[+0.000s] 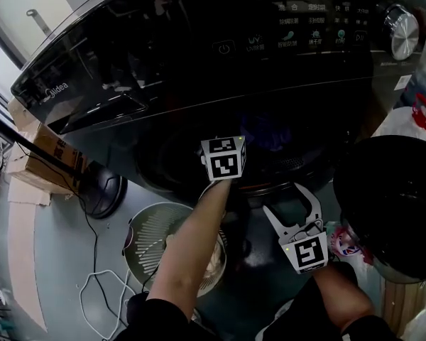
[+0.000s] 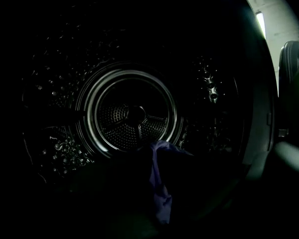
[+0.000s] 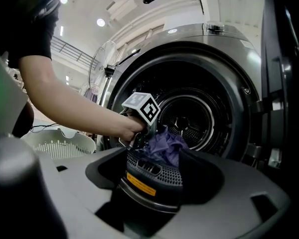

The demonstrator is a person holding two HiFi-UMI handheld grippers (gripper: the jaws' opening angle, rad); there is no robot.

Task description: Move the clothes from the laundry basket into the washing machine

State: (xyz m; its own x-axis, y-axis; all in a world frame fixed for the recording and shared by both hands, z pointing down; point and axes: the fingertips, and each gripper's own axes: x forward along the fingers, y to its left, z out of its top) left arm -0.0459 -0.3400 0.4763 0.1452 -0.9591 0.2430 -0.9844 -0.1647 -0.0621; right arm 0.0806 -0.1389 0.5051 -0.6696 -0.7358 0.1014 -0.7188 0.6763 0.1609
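At the mouth of the washing machine (image 1: pixel 199 55) we find the left gripper (image 3: pixel 145 136) with its jaws pressed together on a purple garment (image 3: pixel 165 146). The cloth is bunched at the tips and hangs just over the lower lip of the opening. The left gripper view looks straight into the drum (image 2: pixel 134 116), with a strip of the same cloth trailing down the middle. We judge the nearly level aim to be deliberate, so that the garment clears the rim and lands well inside rather than on the seal. The right gripper (image 1: pixel 296 208) waits a little back from the opening, jaws spread wide with nothing between them. It appears held clear so as not to obstruct the loading path. The door (image 1: pixel 390 204) stands swung open to the person's right. The laundry basket (image 1: pixel 145 236) sits on the floor below the left forearm, near the machine. Something pale shows in it, though we cannot confirm what. Our assessment is that one item is at the point of delivery and release is not yet made. The risk is a trailing end catching on the lip.
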